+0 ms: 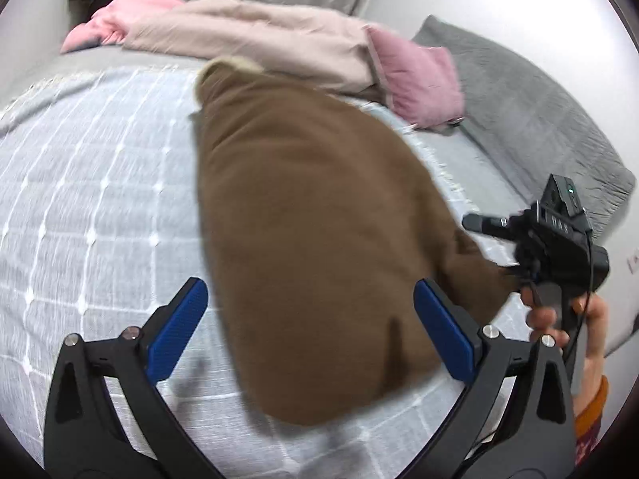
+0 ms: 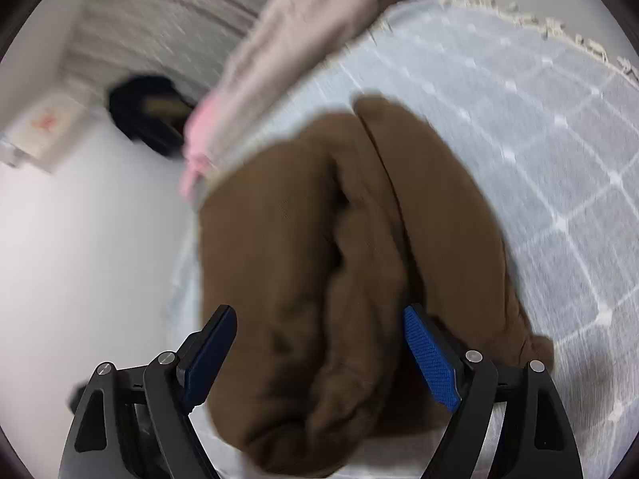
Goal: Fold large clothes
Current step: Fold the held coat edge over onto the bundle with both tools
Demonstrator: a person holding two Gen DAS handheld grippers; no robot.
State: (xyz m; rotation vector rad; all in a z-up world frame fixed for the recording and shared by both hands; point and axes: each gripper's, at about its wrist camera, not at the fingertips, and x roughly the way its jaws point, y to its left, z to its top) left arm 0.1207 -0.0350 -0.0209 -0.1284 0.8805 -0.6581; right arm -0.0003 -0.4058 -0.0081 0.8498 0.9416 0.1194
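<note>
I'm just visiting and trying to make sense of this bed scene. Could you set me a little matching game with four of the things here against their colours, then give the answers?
Things:
1. folded garment lying in the middle of the bed
2. checked bedspread under it
3. fluffy cushion behind it
4. pads on the left gripper

Colours:
A. blue
B. pink
C. brown
D. pale grey with white lines

Pairs: 1-C, 2-D, 3-B, 4-A
</note>
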